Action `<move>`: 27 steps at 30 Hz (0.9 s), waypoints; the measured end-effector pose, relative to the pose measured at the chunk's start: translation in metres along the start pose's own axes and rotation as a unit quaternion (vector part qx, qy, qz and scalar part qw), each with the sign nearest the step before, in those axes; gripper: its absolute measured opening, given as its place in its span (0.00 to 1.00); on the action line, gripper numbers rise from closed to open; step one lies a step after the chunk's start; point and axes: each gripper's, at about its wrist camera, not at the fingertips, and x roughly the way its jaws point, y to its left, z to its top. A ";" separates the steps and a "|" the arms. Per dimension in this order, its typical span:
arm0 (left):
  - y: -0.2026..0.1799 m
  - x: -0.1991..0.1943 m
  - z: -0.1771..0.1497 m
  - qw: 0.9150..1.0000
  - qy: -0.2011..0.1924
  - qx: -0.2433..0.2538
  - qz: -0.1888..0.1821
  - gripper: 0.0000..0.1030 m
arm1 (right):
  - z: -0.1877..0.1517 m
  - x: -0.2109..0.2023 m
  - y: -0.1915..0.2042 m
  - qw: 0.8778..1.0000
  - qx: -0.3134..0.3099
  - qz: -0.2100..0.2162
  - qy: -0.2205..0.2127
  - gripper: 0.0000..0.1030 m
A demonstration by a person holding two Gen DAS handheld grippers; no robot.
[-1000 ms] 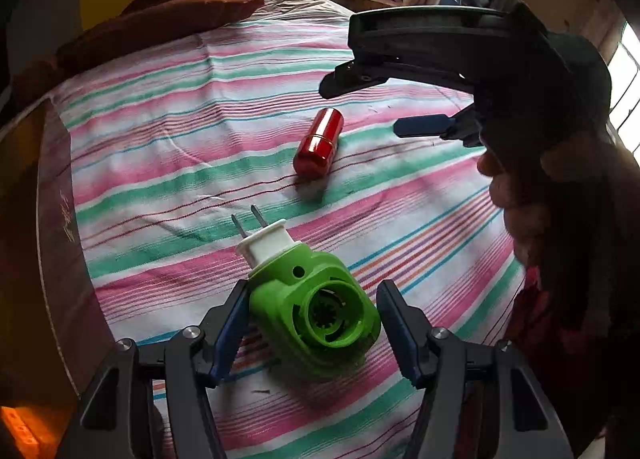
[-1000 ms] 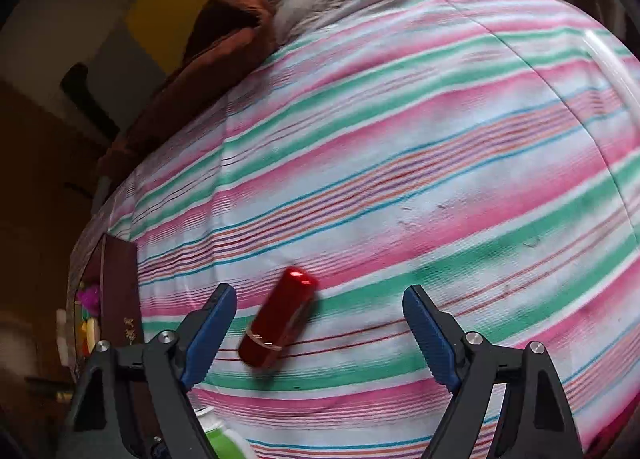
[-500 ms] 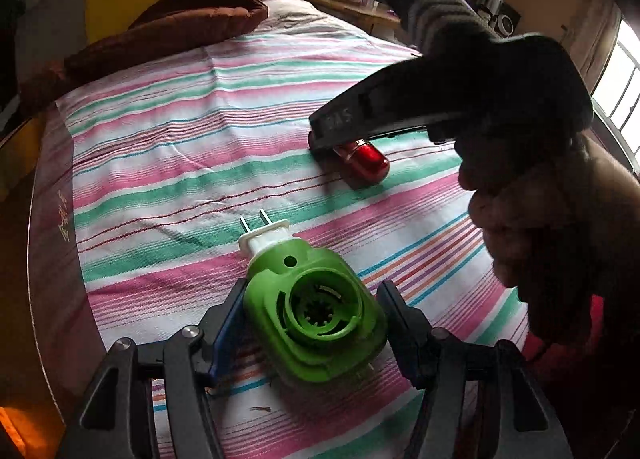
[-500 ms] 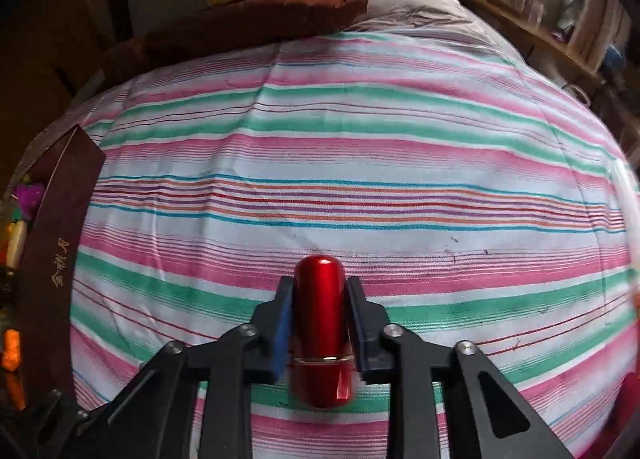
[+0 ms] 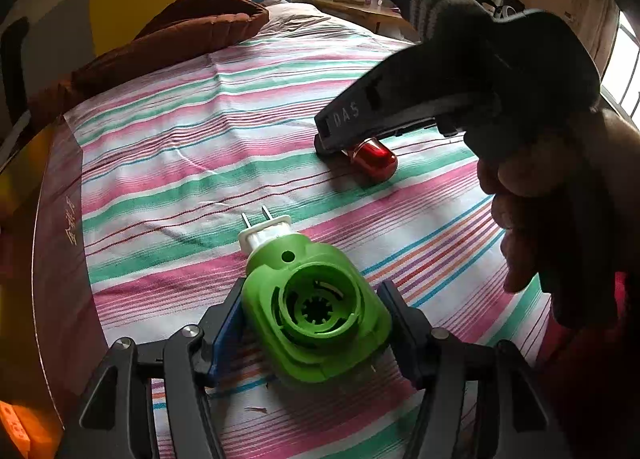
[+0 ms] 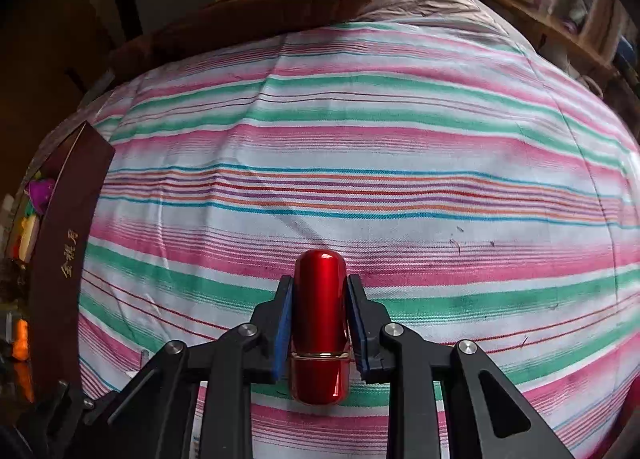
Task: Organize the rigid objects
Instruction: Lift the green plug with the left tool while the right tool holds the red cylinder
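My right tongs (image 6: 319,323) are clamped tight on the red lipstick tube (image 6: 320,323) mid-bed (image 6: 360,163); left tongs (image 5: 310,319) sit wide around the green plug-in (image 5: 316,311).

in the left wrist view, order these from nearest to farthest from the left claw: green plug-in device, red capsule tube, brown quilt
1. Green plastic plug-in device with white prongs: between the fingers of the left claw.
2. Glossy red capsule-shaped tube: mid-bed, right of centre, under the right claw.
3. Brown padded quilt: bunched at the far-left end of the bed.
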 end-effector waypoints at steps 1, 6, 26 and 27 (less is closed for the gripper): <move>-0.001 -0.001 0.000 1.000 0.000 -0.001 0.000 0.62 | 0.001 0.001 0.002 1.000 -0.005 -0.002 0.000 0.26; -0.003 -0.004 -0.003 1.000 -0.007 -0.004 -0.001 0.62 | 0.003 0.002 0.004 1.000 -0.008 -0.005 0.002 0.26; -0.007 -0.010 -0.010 1.000 -0.028 -0.003 0.005 0.62 | 0.004 0.002 0.005 1.000 -0.010 -0.007 0.001 0.25; -0.007 -0.011 -0.010 1.000 -0.028 -0.002 0.005 0.62 | 0.005 0.002 0.005 1.000 -0.009 -0.006 0.001 0.25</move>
